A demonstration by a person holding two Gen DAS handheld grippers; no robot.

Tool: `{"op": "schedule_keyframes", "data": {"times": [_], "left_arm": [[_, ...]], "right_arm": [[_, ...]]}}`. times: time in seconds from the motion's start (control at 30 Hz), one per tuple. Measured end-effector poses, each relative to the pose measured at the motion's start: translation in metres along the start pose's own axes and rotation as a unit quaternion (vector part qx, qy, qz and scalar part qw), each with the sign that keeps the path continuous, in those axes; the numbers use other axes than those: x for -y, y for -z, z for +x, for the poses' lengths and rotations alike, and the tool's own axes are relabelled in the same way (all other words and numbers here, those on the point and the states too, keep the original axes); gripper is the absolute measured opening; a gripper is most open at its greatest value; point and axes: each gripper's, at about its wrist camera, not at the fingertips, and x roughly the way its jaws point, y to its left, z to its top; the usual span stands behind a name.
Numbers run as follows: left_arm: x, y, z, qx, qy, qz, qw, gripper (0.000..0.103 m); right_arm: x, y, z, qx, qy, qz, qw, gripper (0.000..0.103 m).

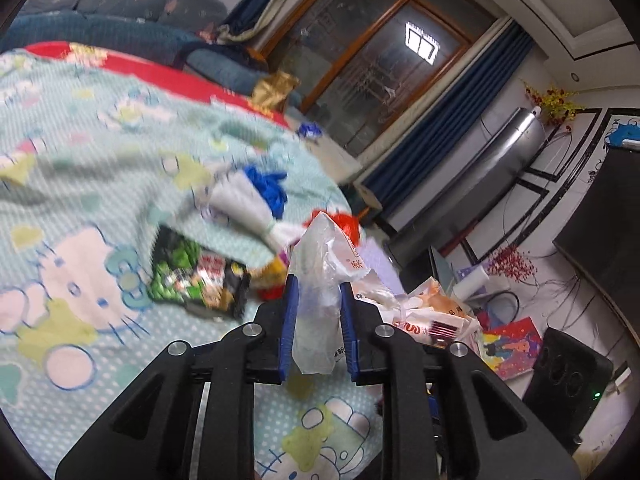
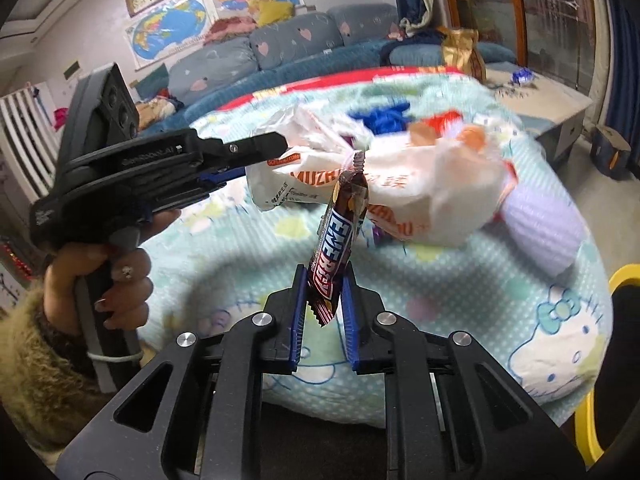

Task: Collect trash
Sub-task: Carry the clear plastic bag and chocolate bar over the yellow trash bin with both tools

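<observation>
A Hello Kitty blanket (image 2: pixel 460 280) covers the table in front of you, near a blue sofa (image 2: pixel 280 44). Your left gripper (image 1: pixel 318 320) has its jaws closed on the rim of a white plastic bag (image 1: pixel 320 280), lifted above the blanket. Your right gripper (image 2: pixel 323 300) pinches a brown candy bar wrapper (image 2: pixel 338 236), upright, just before the bag's bulk.

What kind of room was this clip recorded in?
Most likely a home living room. A blue sofa lines the wall under wall maps, and a dark TV faces it. The trash lies on a Hello Kitty blanket, over a table or bed; which, I cannot tell.
</observation>
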Motion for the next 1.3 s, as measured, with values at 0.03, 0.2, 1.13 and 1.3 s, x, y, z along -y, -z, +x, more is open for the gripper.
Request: {"op": "schedule_keyframes", "data": {"times": [0.03,0.2,1.13,1.3], "left_arm": [[0.001,-0.001,-0.003,0.006,-0.003,0.002,1.0,0.019],[0.009,-0.011,-0.019,0.031,-0.023,0.008,0.9992,0.019],[0.071,-0.04,-0.026,0.069,-0.038,0.054,0.9954,0.019],[0.088,-0.037,-0.012,0.061,-0.029,0.068,0.9954,0.019]], "right_arm": [[-0.001,-0.002,-0.004,0.006,-0.001,-0.002,1.0,0.012],[-0.002,-0.01,-0.02,0.027,0.002,-0.011,1.0,0.012],[0.069,-0.022,-0.082,0.096,0.067,0.057,0.991,0.011],[0.094,-0.019,-0.097,0.109,0.101,0.077,0.986,0.011]]}}
